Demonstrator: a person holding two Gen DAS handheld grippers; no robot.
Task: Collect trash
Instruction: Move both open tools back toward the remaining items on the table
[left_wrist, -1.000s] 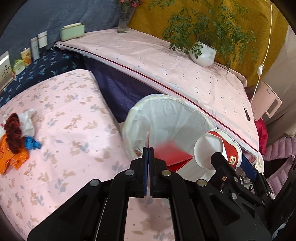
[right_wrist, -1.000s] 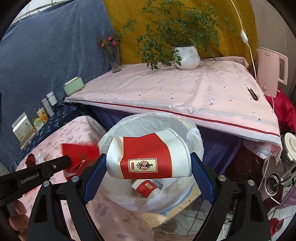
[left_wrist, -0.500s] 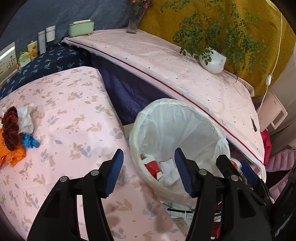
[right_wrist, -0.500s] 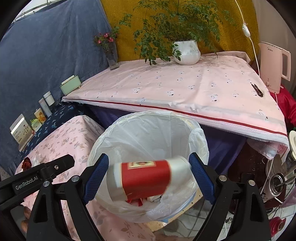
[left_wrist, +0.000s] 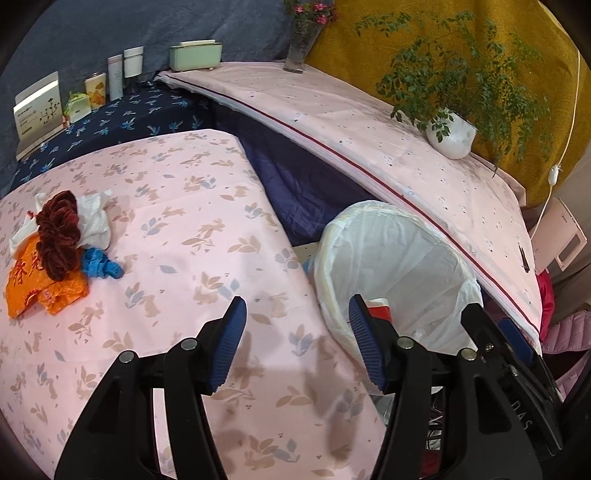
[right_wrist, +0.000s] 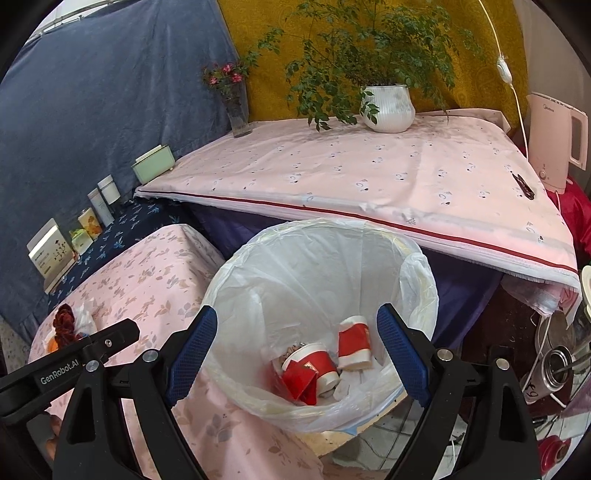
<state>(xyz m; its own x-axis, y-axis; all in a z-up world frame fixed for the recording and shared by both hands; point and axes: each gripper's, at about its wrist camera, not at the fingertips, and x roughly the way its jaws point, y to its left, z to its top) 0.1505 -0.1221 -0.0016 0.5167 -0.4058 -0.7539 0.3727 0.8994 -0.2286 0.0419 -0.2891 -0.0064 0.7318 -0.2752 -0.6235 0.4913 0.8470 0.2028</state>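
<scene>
A bin with a white liner (right_wrist: 321, 236) stands on the floor between two pink-clothed tables. Inside lie two red-and-white paper cups (right_wrist: 354, 343) and a folded red paper (right_wrist: 300, 382). My right gripper (right_wrist: 295, 321) hangs open over the bin's mouth with nothing between its fingers. My left gripper (left_wrist: 297, 314) is open and empty above the floral tablecloth's right edge, beside the bin (left_wrist: 399, 258). At that table's far left sits a trash pile: an orange wrapper (left_wrist: 33, 288), a dark red crumpled piece (left_wrist: 59, 232), a white tissue (left_wrist: 94, 218) and a blue scrap (left_wrist: 101, 267).
The higher pink table (right_wrist: 369, 177) behind the bin carries a potted plant (right_wrist: 388, 107), a flower vase (right_wrist: 238, 114) and a green box (right_wrist: 153, 168). A pink kettle (right_wrist: 554, 140) stands at right. Small bottles and a card (left_wrist: 38, 107) line the dark blue cloth.
The left gripper opened, the red paper dropped into the bin, and the view swung left over the floral table. The cup left the right gripper's jaws and now lies in the bin.
</scene>
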